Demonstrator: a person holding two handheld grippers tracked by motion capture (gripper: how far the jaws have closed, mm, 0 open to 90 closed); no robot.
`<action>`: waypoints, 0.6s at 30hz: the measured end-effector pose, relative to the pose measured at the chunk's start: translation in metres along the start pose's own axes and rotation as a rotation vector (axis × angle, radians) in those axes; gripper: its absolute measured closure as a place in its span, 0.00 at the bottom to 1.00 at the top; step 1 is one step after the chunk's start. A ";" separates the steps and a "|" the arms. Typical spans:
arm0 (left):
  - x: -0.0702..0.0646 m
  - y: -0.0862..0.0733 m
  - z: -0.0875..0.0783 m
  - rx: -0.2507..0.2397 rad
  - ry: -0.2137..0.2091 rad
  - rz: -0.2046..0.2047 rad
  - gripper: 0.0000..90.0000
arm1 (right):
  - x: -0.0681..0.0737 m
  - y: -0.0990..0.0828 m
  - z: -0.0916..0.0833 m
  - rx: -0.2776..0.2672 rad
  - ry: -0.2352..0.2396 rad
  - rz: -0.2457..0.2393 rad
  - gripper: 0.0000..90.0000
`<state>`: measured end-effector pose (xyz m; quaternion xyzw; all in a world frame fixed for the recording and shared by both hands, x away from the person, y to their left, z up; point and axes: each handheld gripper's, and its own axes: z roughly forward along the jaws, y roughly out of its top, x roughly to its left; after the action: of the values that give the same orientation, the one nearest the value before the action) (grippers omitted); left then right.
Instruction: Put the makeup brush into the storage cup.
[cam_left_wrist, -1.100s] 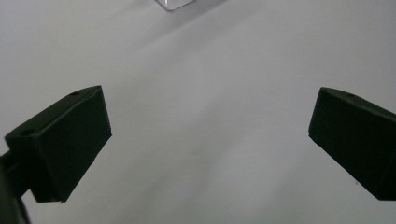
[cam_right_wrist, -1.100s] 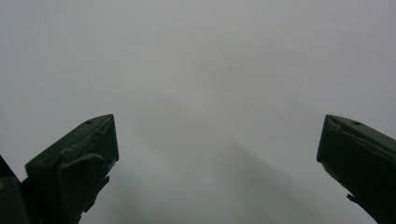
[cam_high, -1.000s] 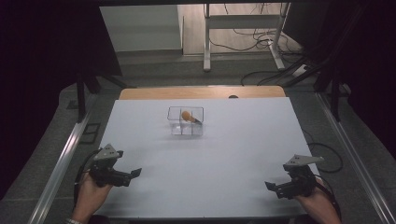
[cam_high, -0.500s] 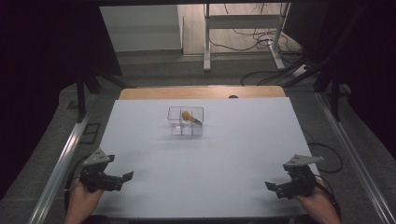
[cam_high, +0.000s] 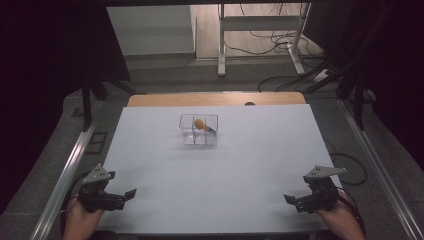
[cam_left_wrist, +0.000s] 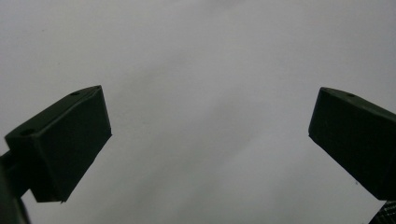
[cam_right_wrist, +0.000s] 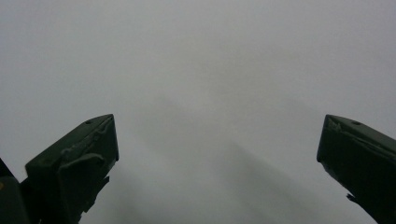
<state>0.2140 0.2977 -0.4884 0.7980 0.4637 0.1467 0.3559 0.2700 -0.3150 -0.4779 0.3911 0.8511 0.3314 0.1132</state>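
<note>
Left gripper (cam_high: 122, 196) lower-left, fingers (cam_left_wrist: 60, 144) wide, empty.

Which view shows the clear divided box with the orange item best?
The high view: the clear divided box sits on the white table, the orange item in a rear compartment. Both gripper views look past open jaws at blank white surface, without the box.
</note>
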 end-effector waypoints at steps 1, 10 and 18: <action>0.000 -0.001 -0.001 0.004 0.006 0.000 0.00 | 0.000 0.000 0.000 0.000 0.000 0.000 0.00; -0.001 -0.009 -0.005 0.027 0.028 0.004 0.00 | 0.000 0.000 0.000 0.000 0.001 0.000 0.00; -0.001 -0.017 -0.009 0.030 0.034 -0.012 0.00 | 0.000 0.000 0.000 0.001 0.000 -0.002 0.00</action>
<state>0.1978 0.3065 -0.4933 0.7980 0.4765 0.1508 0.3367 0.2700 -0.3150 -0.4781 0.3902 0.8517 0.3308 0.1135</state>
